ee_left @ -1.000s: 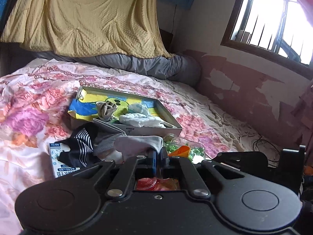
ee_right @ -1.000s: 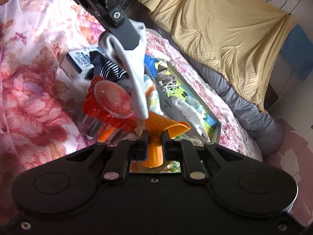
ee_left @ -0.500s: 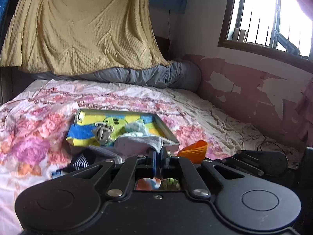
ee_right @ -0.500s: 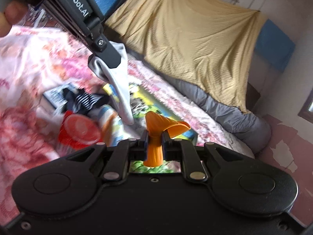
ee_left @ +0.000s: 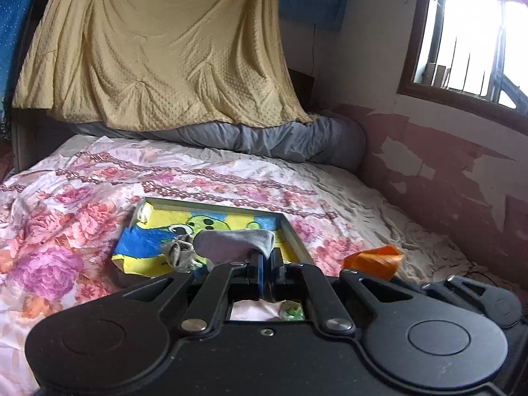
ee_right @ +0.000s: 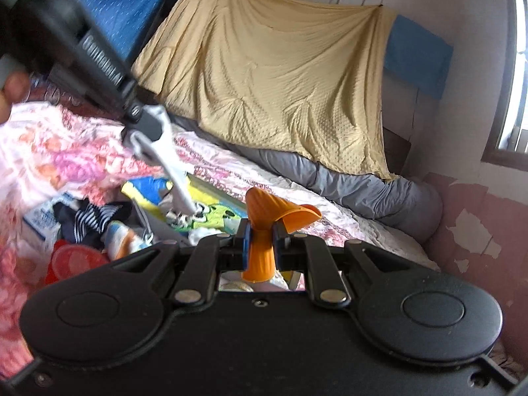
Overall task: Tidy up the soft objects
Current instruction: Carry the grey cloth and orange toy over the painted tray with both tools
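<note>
Daylight from the window (ee_left: 468, 33), blown out to white there. Wall beside it is dim and reddish. Strong fisheye bending at the edges. Right wrist view: motion blur on the left gripper (ee_right: 148, 128) and the bedding farthest from the window; centre sharp.

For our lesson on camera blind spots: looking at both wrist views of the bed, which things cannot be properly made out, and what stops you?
- Left wrist view: the near part of the tray is hidden by the grey sock and the tool's black body.
- Left wrist view: the orange cone is partly cut off by the black body.
- Right wrist view: the left tongs are blurred.
- Right wrist view: the red lid is blurred and partly hidden.
</note>
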`<state>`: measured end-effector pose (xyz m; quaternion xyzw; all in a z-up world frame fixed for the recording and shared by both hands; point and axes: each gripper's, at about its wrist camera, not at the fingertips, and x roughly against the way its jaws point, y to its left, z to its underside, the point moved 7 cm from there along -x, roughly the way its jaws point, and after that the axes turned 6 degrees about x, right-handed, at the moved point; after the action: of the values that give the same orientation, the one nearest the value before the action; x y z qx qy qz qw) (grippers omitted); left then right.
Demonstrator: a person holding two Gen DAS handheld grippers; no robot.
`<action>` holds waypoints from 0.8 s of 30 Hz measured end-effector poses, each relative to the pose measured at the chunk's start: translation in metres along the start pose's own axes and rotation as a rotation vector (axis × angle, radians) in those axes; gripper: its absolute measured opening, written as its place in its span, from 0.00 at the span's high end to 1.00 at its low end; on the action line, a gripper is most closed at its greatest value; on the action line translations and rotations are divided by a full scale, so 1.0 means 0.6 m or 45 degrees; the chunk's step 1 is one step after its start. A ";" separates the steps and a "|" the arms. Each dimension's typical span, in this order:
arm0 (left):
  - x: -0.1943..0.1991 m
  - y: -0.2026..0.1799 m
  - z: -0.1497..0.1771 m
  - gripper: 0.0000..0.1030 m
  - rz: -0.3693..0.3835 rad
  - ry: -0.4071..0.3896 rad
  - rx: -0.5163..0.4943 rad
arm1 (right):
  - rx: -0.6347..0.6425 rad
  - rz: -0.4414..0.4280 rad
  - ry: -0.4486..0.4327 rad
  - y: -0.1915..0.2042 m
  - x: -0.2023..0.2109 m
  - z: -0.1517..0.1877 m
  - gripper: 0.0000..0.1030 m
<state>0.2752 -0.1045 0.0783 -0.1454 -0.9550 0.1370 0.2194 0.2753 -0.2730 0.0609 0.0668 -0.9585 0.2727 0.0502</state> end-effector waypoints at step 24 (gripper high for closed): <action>-0.147 0.003 -0.035 0.97 -0.090 0.025 0.023 | -0.341 -0.094 0.028 -0.067 -0.129 0.032 0.93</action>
<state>0.3616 -0.1284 0.0624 -0.1109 -0.9560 0.1364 0.2349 0.3565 -0.3093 0.0553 0.0916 -0.9826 0.1410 0.0793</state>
